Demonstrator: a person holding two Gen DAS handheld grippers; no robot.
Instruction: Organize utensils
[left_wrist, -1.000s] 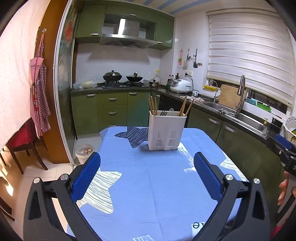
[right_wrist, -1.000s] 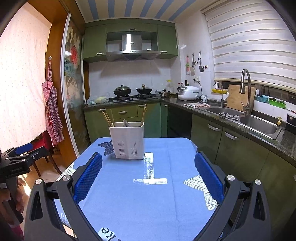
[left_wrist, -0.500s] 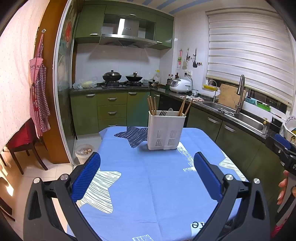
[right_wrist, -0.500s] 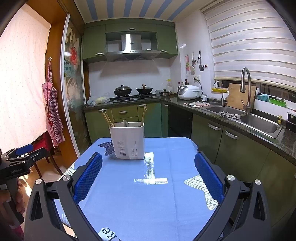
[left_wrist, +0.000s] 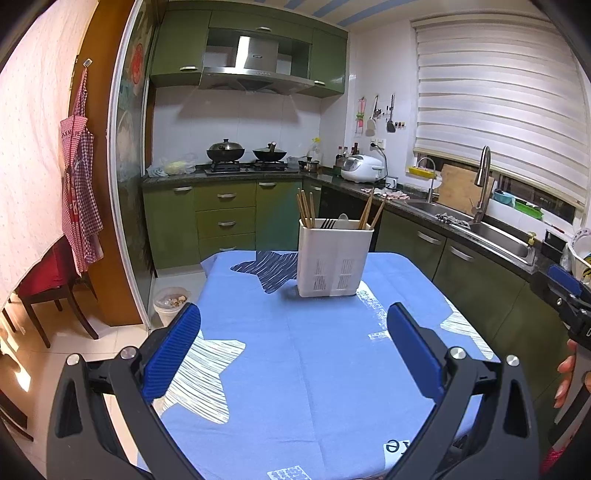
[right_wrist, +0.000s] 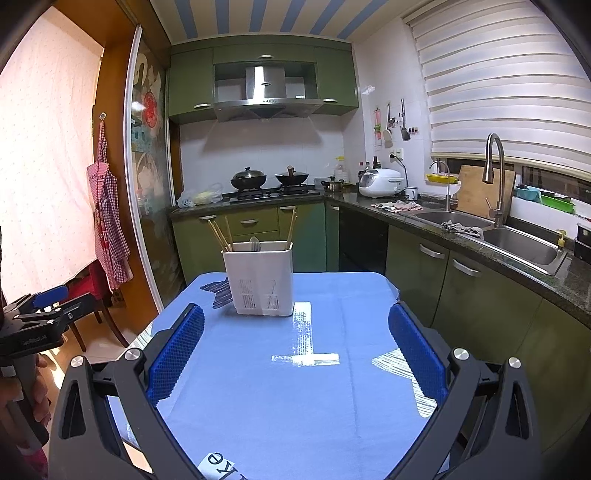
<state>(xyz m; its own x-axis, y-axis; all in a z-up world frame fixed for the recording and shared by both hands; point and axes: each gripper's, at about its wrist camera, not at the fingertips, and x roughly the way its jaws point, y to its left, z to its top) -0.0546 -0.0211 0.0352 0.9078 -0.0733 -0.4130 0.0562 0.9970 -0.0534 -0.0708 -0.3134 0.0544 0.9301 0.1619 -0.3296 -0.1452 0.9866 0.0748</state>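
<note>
A white slotted utensil holder stands upright at the far end of the blue tablecloth; it also shows in the right wrist view. Wooden chopsticks, dark fork tines and a pale spoon stick out of it. My left gripper is open and empty, above the near part of the table. My right gripper is open and empty, also short of the holder. Each gripper shows at the edge of the other's view.
Green kitchen cabinets and a dark counter run behind and right of the table, with a sink, a rice cooker and two woks. A waste bin and a red chair stand on the floor to the left.
Both grippers stay open and nearly still. The views have shifted only slightly.
</note>
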